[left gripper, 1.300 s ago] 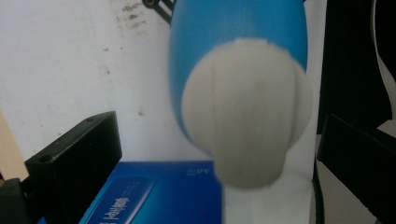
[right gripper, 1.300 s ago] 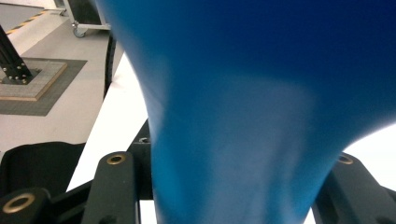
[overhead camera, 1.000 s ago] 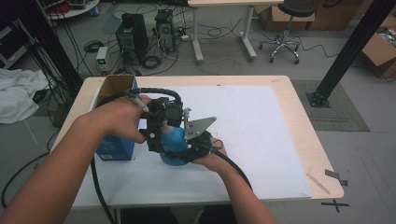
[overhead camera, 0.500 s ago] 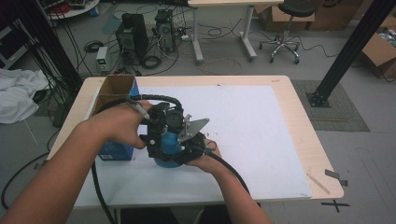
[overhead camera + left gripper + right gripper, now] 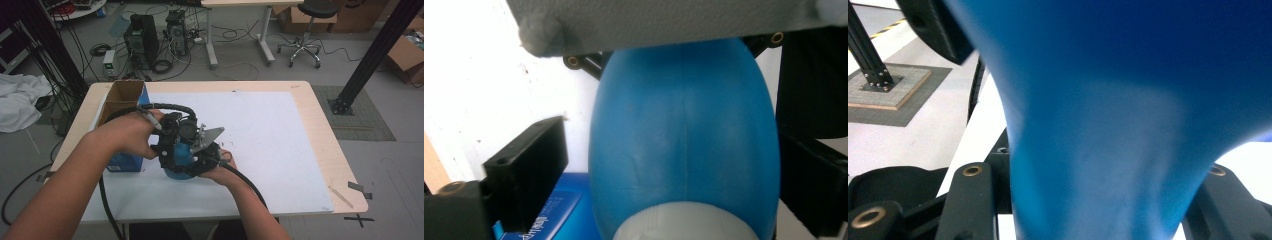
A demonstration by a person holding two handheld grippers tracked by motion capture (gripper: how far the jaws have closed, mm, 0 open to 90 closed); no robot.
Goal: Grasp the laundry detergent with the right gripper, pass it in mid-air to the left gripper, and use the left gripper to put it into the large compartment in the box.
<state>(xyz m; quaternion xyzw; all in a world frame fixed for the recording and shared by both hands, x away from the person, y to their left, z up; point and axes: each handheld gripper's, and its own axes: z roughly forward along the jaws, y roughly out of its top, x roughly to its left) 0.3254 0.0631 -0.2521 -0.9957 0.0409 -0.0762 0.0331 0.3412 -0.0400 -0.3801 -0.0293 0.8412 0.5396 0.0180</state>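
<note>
A blue rubber bulb [image 5: 178, 167] is held just above the white sheet between both grippers. My right gripper [image 5: 200, 159] comes from the near side and is shut on the bulb [image 5: 1108, 100], whose body narrows where the jaws squeeze it. My left gripper [image 5: 172, 146] reaches in from the left with the bulb [image 5: 684, 140] between its jaws. These jaws have just been closing; one still stands apart from the bulb. A grey cap [image 5: 684, 225] sits at the bulb's near end. The right gripper's grey plate [image 5: 209, 137] sticks up above the bulb.
An open cardboard box with blue sides [image 5: 122, 100] stands at the table's left edge, right beside my left hand. The white sheet [image 5: 270, 130] covers most of the wooden table [image 5: 325, 140]. A black cable [image 5: 240, 177] trails toward the near edge.
Both hands and the bulb have drifted slightly left and toward the near edge. They stay pressed close together.
</note>
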